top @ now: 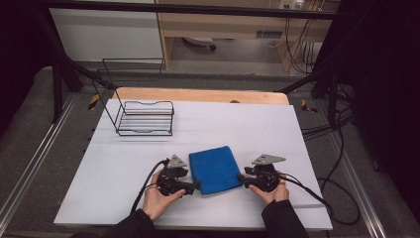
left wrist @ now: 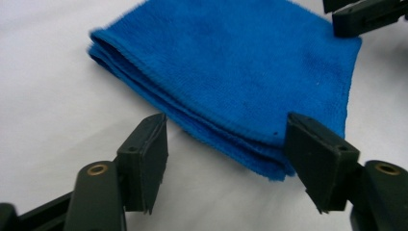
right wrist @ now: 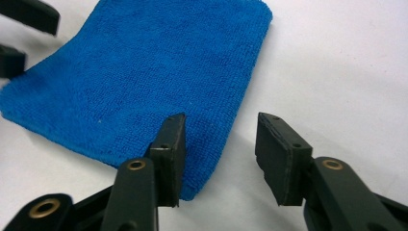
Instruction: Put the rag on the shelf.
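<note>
Where the table (top: pixel 124 163) lies white, folded blue cloth (top: pixel 216 169) between left hand-held gripper (top: pixel 196 187) and right hand-held gripper (top: pixel 241 178), both released.

Folded blue cloth (top: pixel 215 169), at 6 o'clock on the table: terry-like pile, fuzzy and matt, with stitched hems along its layered edges. Table cover (top: pixel 247 129): smooth, matt, pale sheet; a strip of light wood (top: pixel 198 94) with a dull finish shows at 12 o'clock. Wire rack (top: pixel 143 118), toward 10 o'clock: thin black metal rod. Left gripper (left wrist: pixel 226 163) and right gripper (right wrist: pixel 219 159): black matt plastic jaws with flat, faintly scuffed pads and brass-coloured, slightly glossy eyelets at the pivots; grey matt plates on top.
</note>
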The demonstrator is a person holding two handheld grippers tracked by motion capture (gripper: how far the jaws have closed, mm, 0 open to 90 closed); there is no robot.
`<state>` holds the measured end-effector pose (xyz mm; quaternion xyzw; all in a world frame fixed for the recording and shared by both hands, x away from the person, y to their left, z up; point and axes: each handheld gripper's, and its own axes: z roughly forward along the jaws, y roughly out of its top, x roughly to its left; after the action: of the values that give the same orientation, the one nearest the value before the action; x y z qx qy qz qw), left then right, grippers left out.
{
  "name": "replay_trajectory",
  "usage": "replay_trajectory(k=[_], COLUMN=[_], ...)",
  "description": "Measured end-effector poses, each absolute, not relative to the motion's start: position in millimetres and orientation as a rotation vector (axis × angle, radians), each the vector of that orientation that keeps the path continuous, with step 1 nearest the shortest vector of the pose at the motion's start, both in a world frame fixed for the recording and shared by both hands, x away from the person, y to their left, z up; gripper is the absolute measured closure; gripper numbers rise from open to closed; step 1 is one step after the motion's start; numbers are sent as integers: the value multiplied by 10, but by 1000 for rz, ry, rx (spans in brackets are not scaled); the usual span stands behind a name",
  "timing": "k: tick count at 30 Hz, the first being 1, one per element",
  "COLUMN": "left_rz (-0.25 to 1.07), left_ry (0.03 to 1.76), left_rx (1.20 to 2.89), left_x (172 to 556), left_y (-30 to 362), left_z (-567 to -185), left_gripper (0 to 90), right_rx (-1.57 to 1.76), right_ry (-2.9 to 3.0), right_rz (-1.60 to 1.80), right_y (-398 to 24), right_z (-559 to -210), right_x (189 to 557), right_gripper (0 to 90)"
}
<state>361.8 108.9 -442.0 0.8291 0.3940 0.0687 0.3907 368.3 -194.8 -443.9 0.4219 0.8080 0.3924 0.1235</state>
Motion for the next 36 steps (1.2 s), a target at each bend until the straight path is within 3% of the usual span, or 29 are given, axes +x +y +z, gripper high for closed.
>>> replay_trajectory(k=[9, 11, 21, 24, 36], left_rz=[174, 137, 211, 165, 151], left_ry=[1028, 1030, 1056, 1076, 1031], left_rx=[2114, 2100, 2073, 2051, 2061], left_x=[3521, 3507, 3461, 3500, 3562], left_y=[1009, 999, 897, 916, 996], left_z=[-4487, -4498, -4538, -4546, -4480], left_gripper=[457, 531, 745, 822, 870], right_rx=[1240, 1247, 1353, 1366, 1386], right_ry=[2393, 2401, 2417, 2416, 2419], right_rz=[1104, 1104, 1149, 1156, 1196], right_y=[-1912, -1909, -1873, -1870, -1874], right_z=[-4504, -4508, -4520, -4514, -4414], right_x=[3707, 3706, 3696, 3700, 3610], right_gripper=[644, 675, 828, 859, 872])
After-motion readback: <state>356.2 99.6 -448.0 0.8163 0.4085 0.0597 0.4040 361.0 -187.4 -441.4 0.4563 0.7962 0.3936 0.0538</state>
